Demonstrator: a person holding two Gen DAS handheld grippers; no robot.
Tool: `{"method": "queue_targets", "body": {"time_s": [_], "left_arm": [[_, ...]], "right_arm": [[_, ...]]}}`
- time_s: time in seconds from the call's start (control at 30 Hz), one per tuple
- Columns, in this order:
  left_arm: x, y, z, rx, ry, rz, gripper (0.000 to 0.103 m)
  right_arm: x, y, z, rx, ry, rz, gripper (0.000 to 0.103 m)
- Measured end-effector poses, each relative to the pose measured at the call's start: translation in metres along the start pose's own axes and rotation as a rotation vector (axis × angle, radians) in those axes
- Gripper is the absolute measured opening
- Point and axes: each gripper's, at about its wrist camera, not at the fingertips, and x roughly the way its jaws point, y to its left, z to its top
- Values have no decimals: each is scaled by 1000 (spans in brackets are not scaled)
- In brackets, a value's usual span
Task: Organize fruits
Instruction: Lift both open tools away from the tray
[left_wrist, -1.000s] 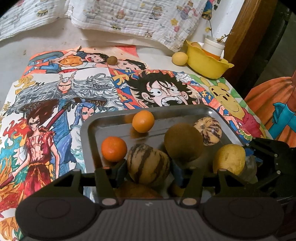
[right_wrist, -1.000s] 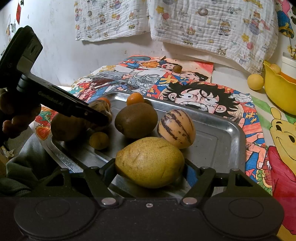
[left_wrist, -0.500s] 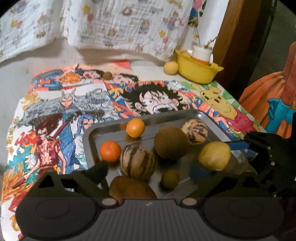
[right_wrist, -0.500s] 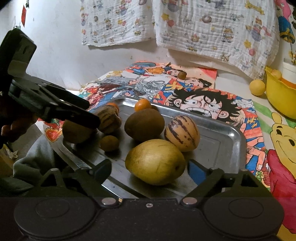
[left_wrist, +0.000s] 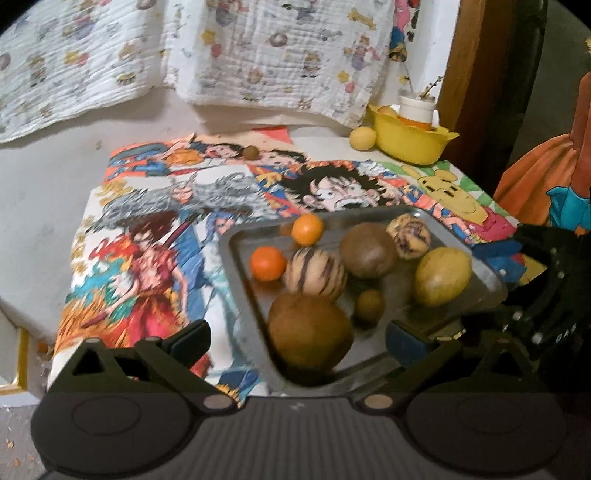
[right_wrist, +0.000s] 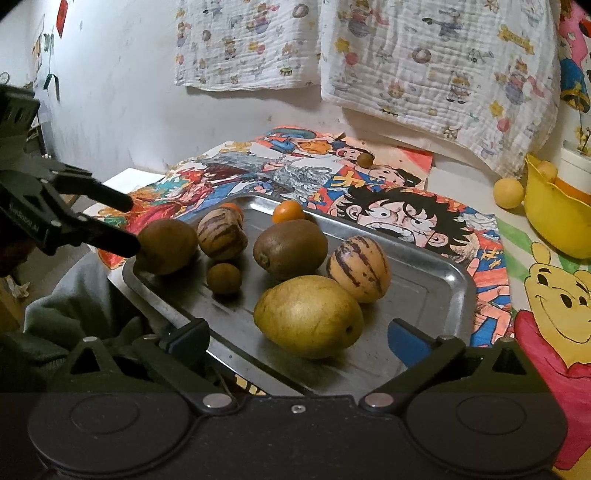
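The yellow-green fruit (right_wrist: 308, 316) lay on the metal tray (right_wrist: 439, 280), low and centre in the right wrist frame, its long axis running left to right across the gap of the right gripper (right_wrist: 297, 338). That gripper's jaws were opening, pads clear of the fruit. The left gripper (left_wrist: 297, 338) stood wide and empty, nearer the big brown fruit (left_wrist: 309, 332) at the tray's bottom edge, so each hand had its own closest piece.
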Motion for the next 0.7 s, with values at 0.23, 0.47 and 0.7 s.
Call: {"method": "queue_targets", "body": {"time_s": [0.23, 0.47, 0.7], "left_arm": [[-4, 14, -10, -21, 39, 1, 102], [-4, 18, -8, 19, 69, 6, 102], [-3, 18, 0, 76, 96, 11, 103]], "right_arm": [[-4, -6, 2, -3, 24, -5, 102], [-7, -15, 2, 0, 39, -33, 102], [-9, -31, 2, 30, 36, -77, 102]]}}
